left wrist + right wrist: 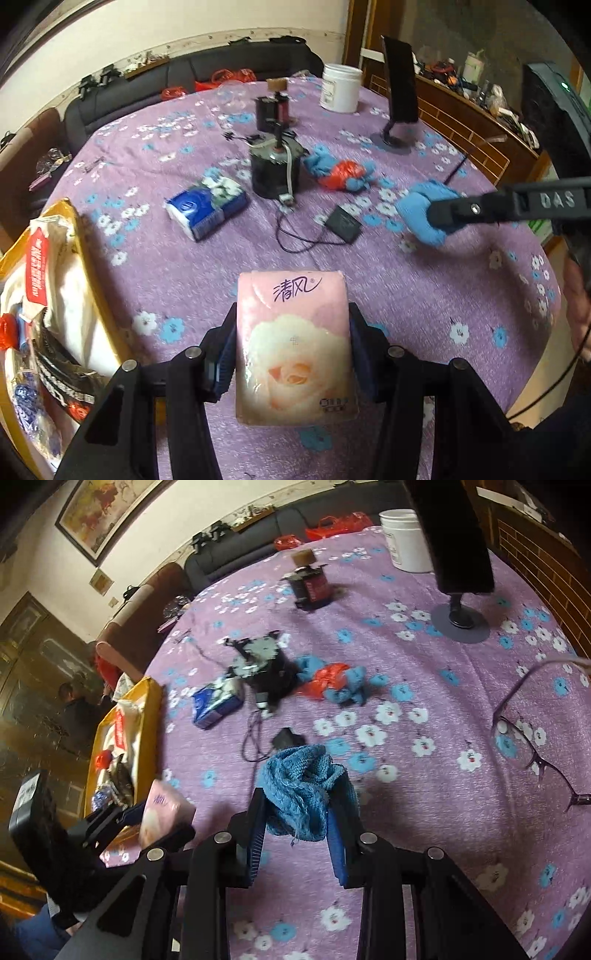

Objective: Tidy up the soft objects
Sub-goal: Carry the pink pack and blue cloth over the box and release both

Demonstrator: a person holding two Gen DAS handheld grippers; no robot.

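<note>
My left gripper [293, 332] is shut on a pink tissue pack [295, 347] with a rose print, held above the purple flowered tablecloth [184, 266]. It also shows in the right wrist view [162, 812], beside the yellow bag. My right gripper [301, 812] is shut on a blue knitted cloth [299, 786]; in the left wrist view this cloth [421, 214] hangs at the right. A blue tissue pack [207, 210] lies mid-table. Another blue knit piece with red plastic [340, 171] lies behind it.
An open yellow bag [66, 221] full of packets stands at the table's left edge. Black motor parts [275, 170], a small black box with a wire [345, 223], a white tub [340, 86], a phone stand [397, 96] and eyeglasses [528, 746] are on the table.
</note>
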